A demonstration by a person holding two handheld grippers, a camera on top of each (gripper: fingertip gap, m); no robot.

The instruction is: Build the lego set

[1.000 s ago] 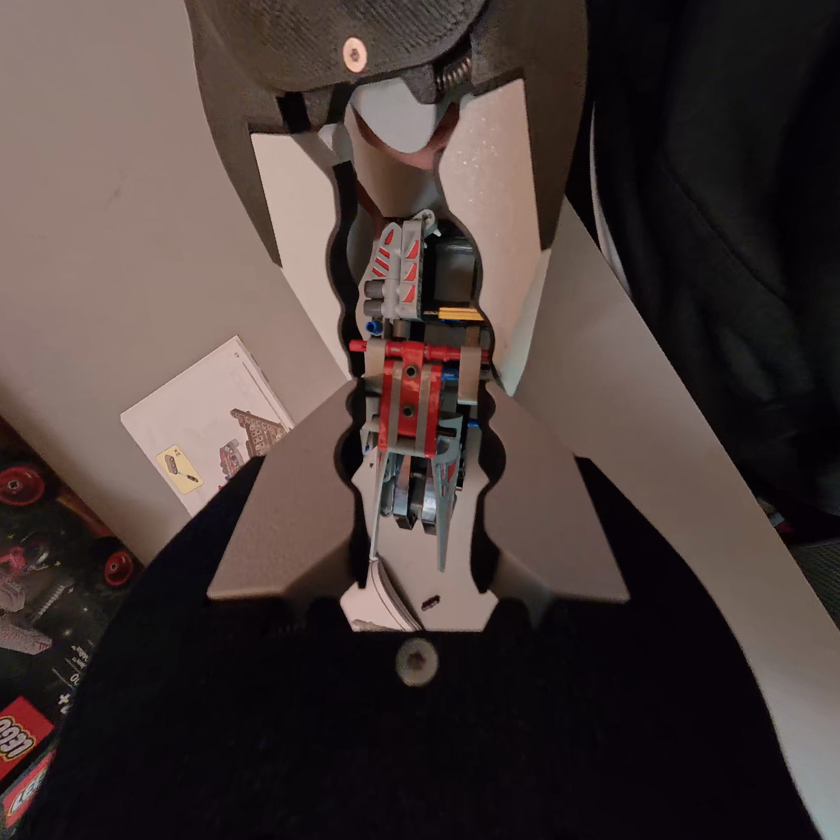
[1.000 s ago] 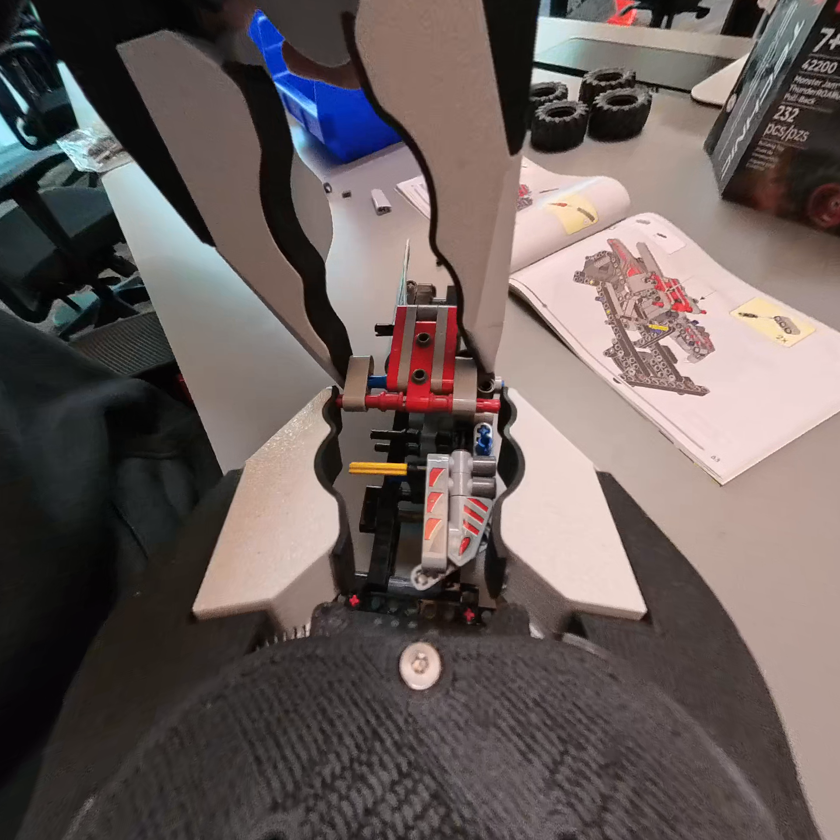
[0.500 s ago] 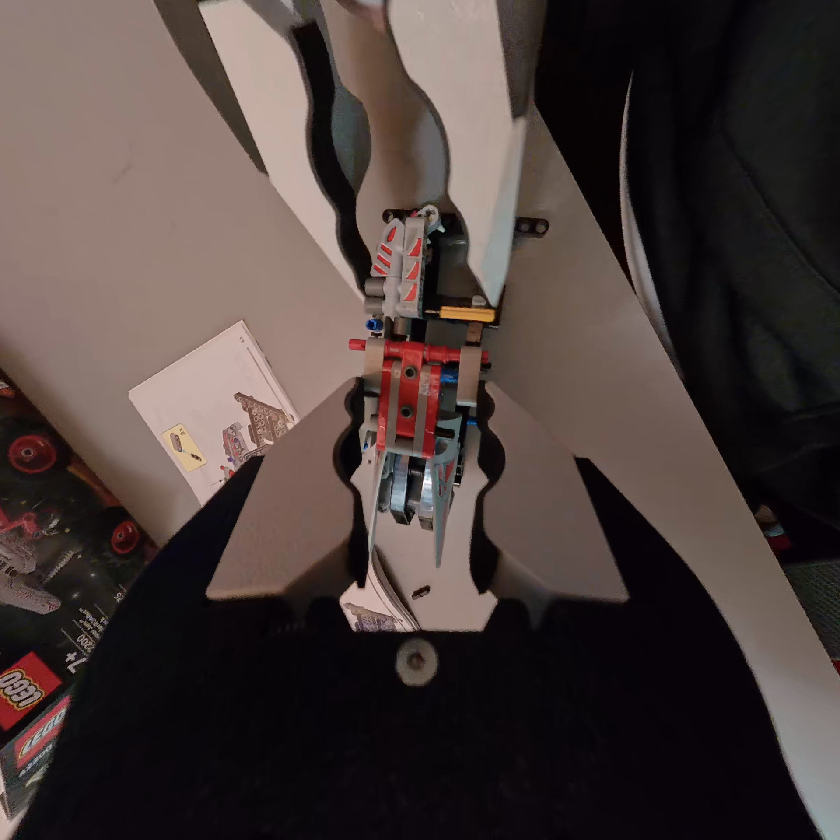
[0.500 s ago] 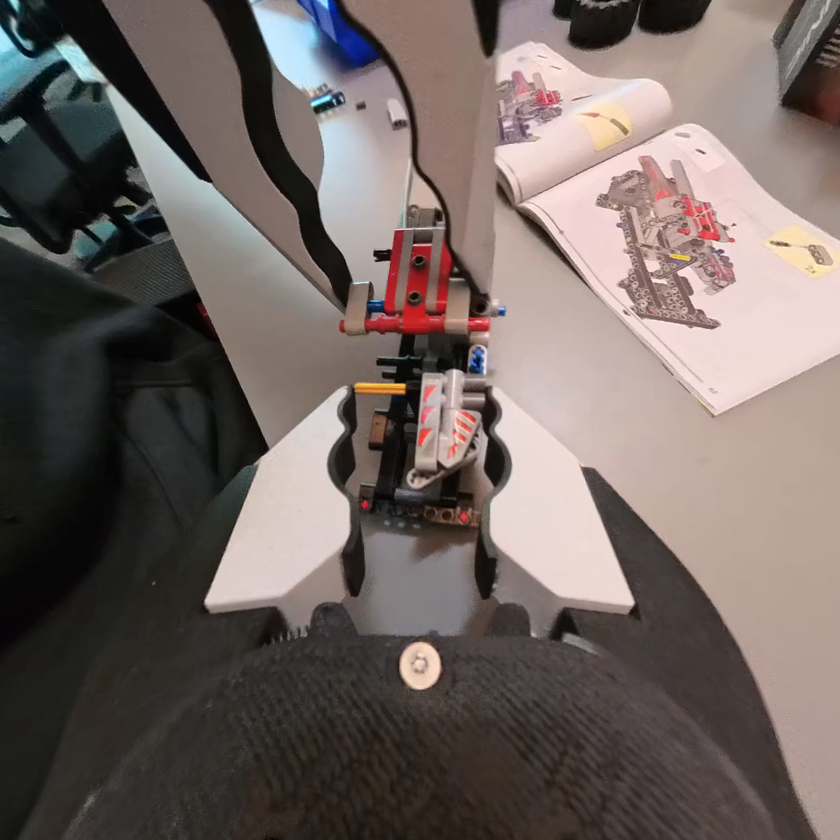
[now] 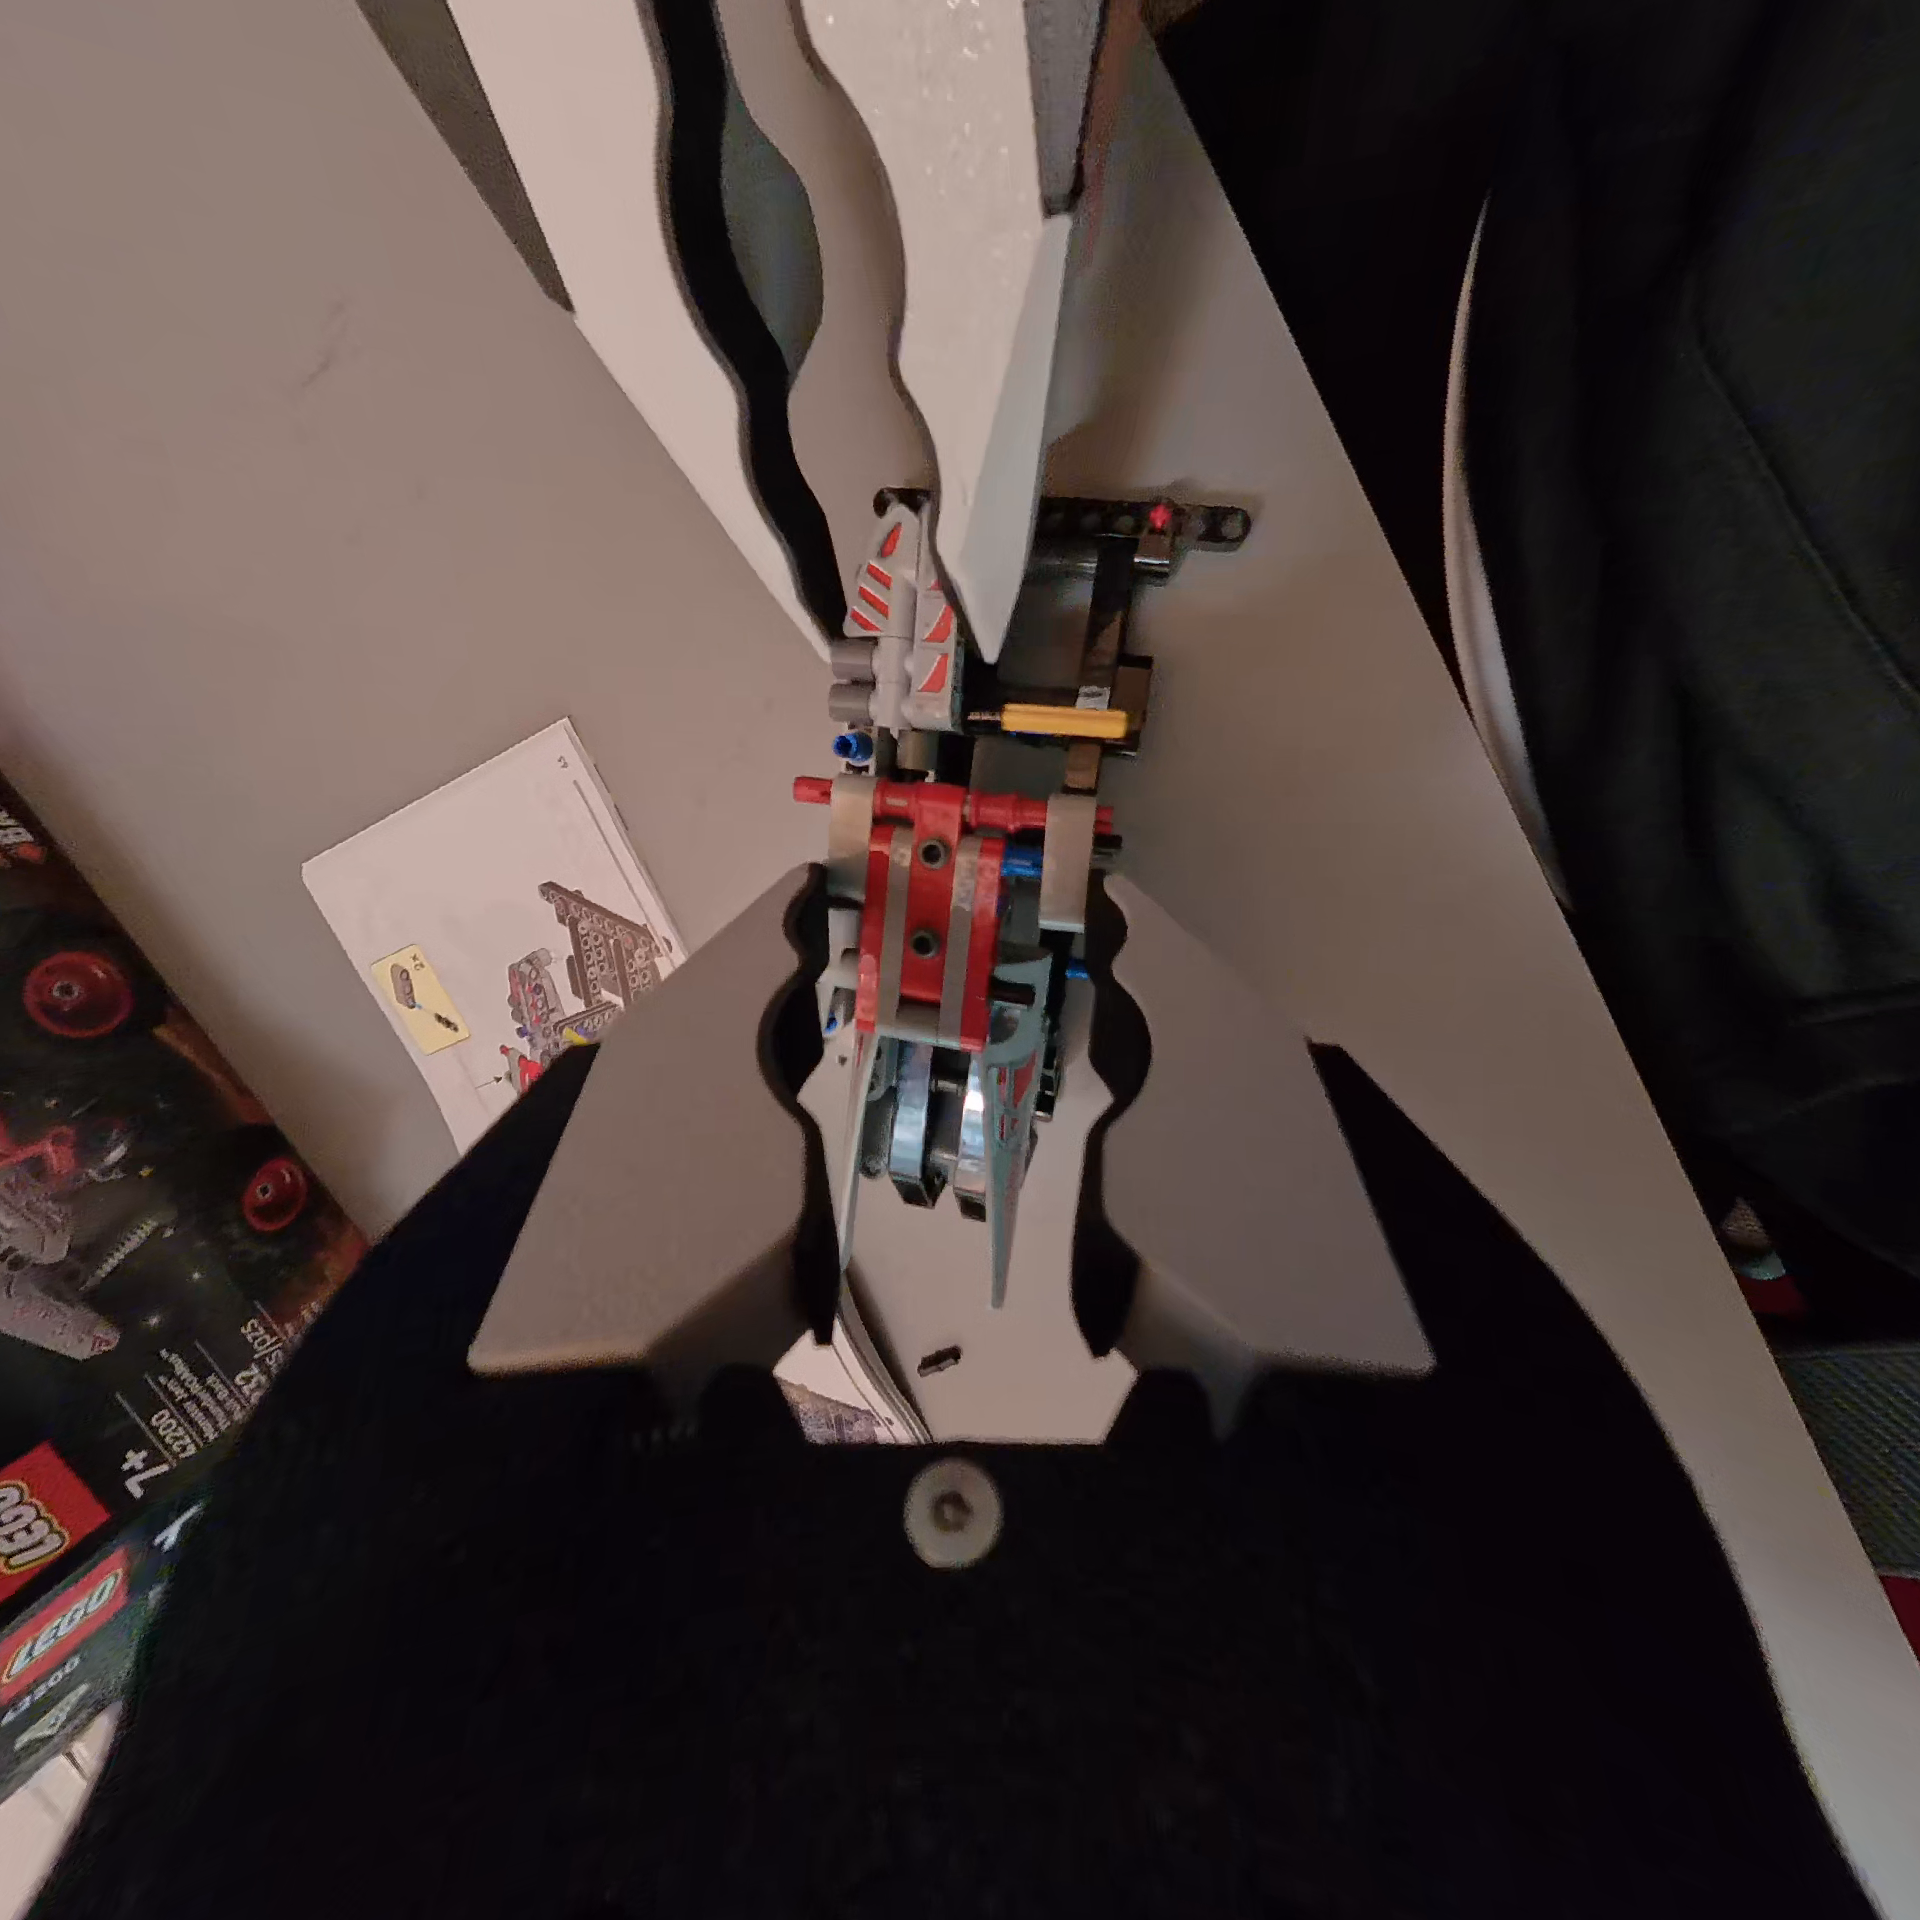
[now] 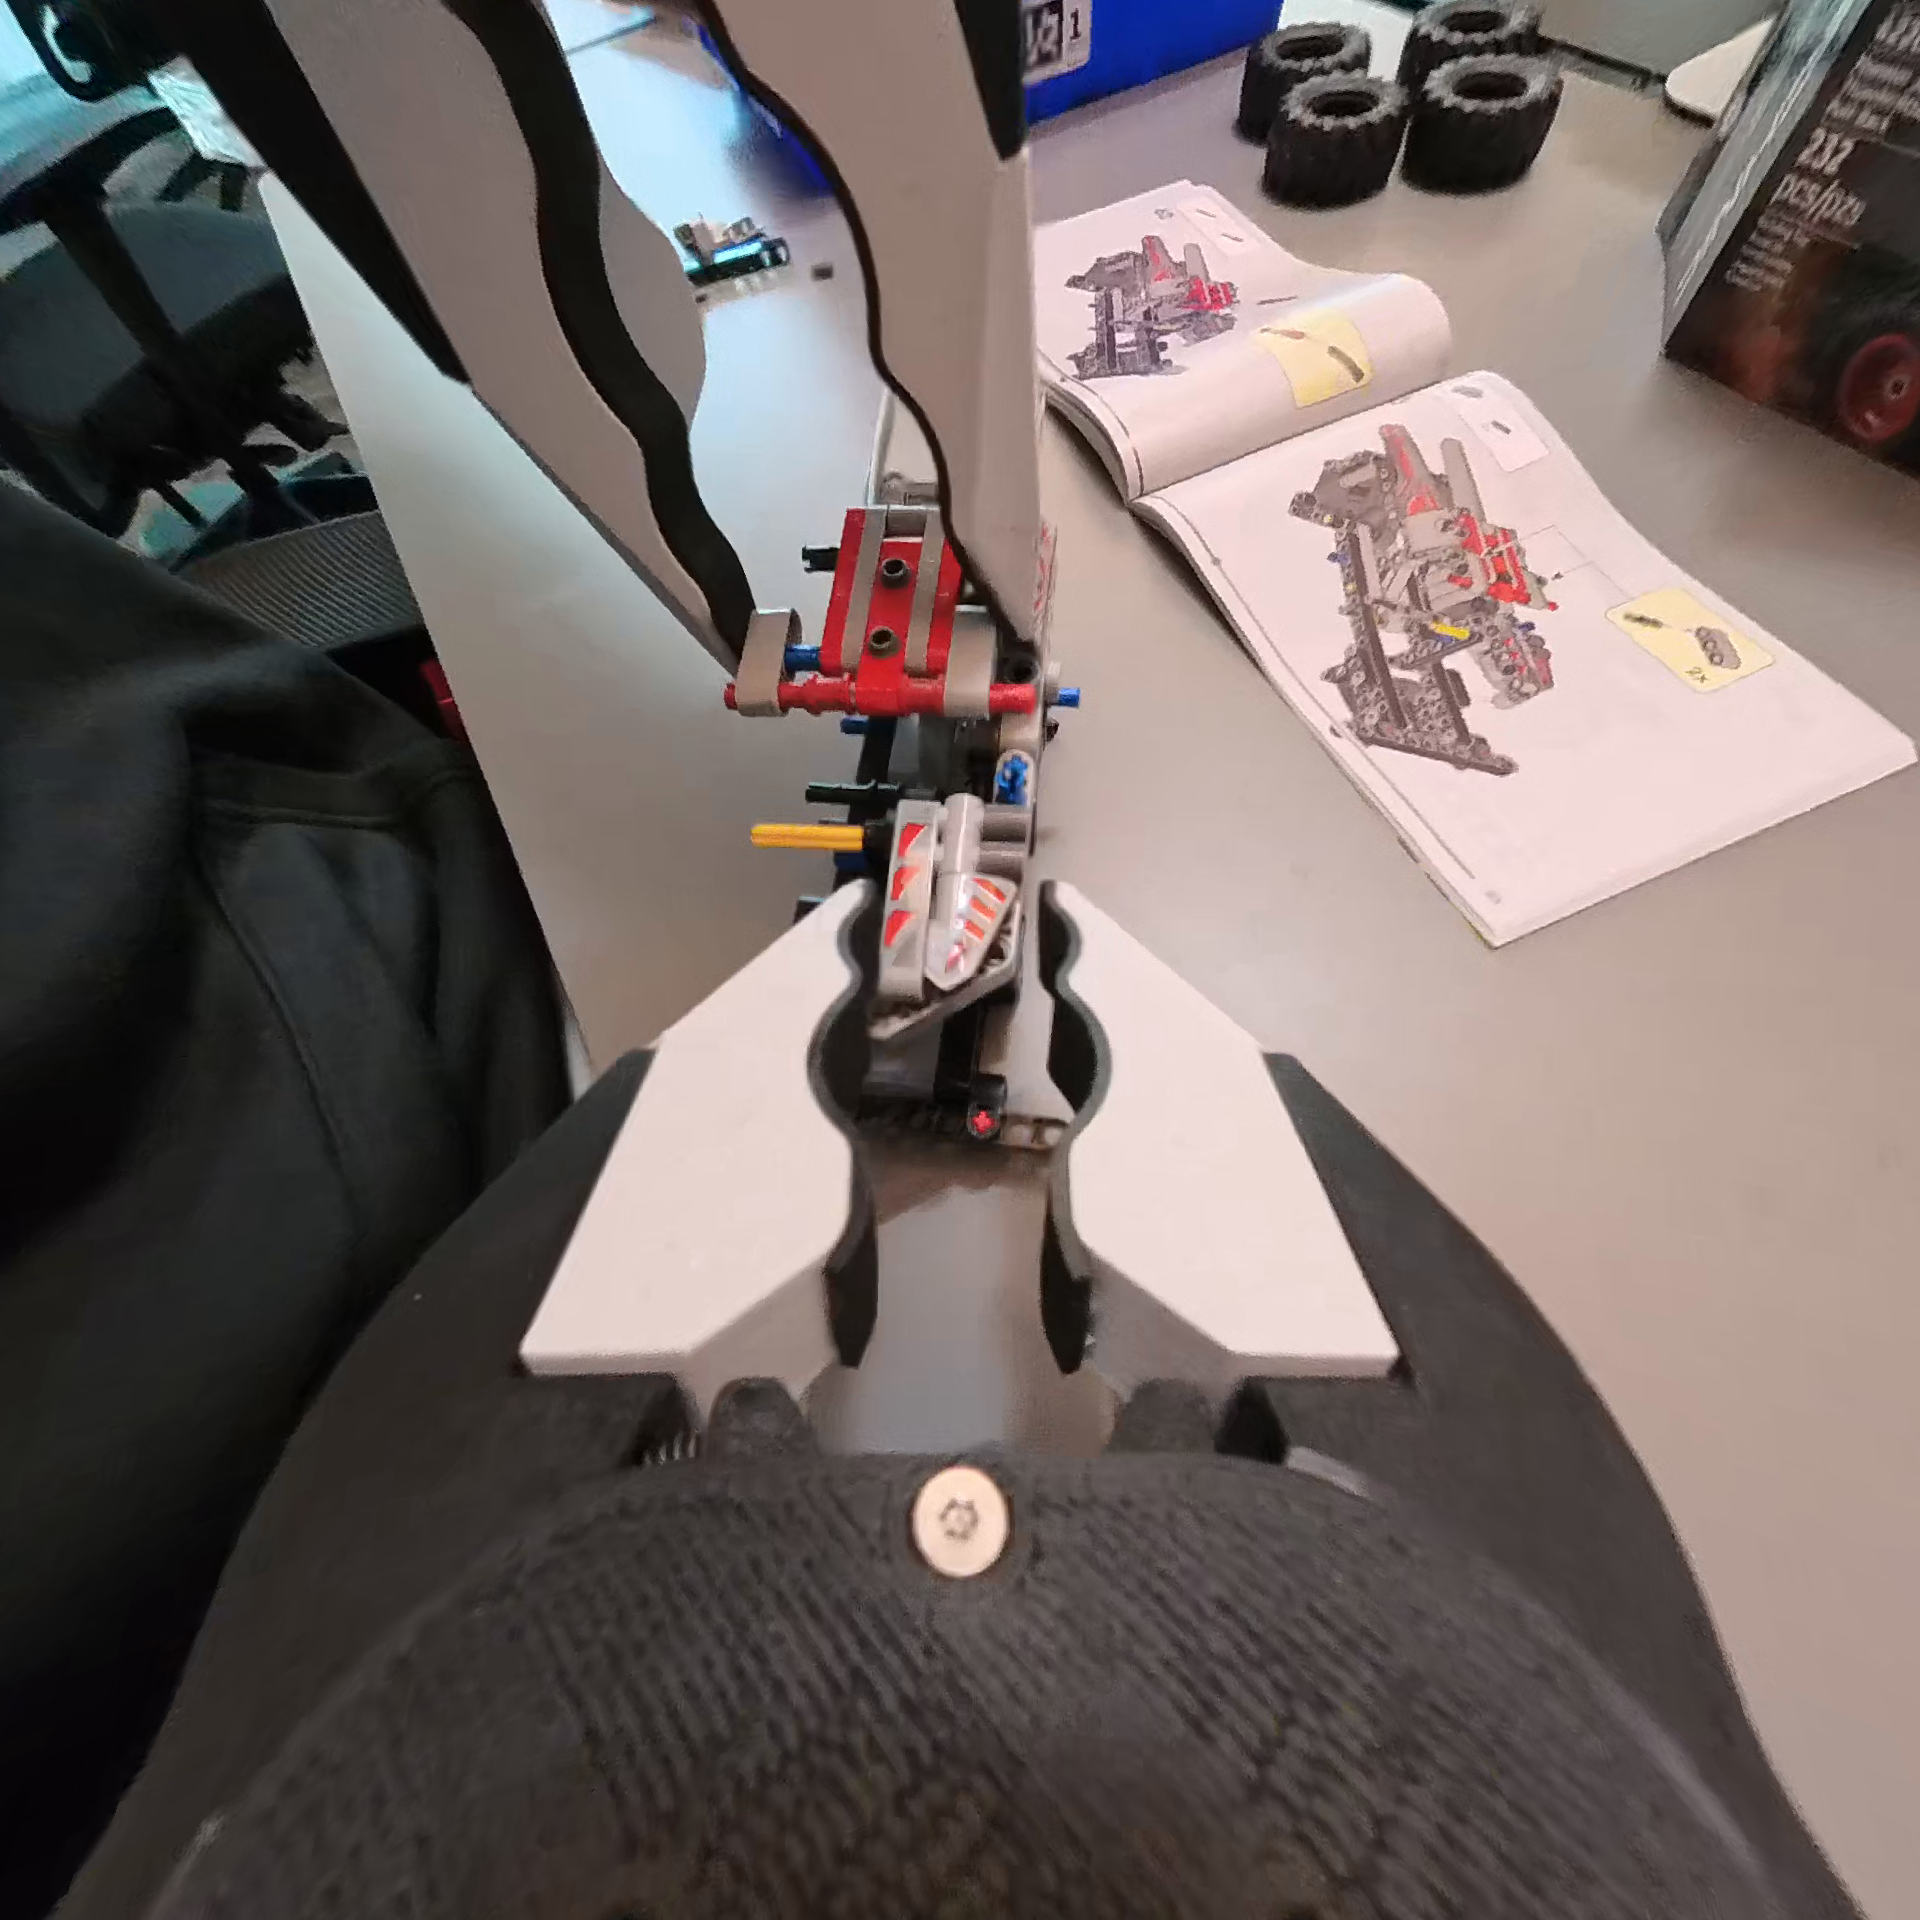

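Left gripper (image 5: pixel 951 904) pinches the lego truck (image 5: pixel 935 935) by its red part; right gripper (image 6: pixel 951 904), spread, should squeeze its striped end gently.

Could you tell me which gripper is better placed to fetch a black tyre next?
Probably right: the left gripper clamps the red-and-grey lego model, while the right gripper merely flanks its tail.

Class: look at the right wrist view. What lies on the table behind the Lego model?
Behind the model lie an open instruction booklet, four black tyres, a blue bin and some loose parts. The left gripper hides the table directly behind the model.
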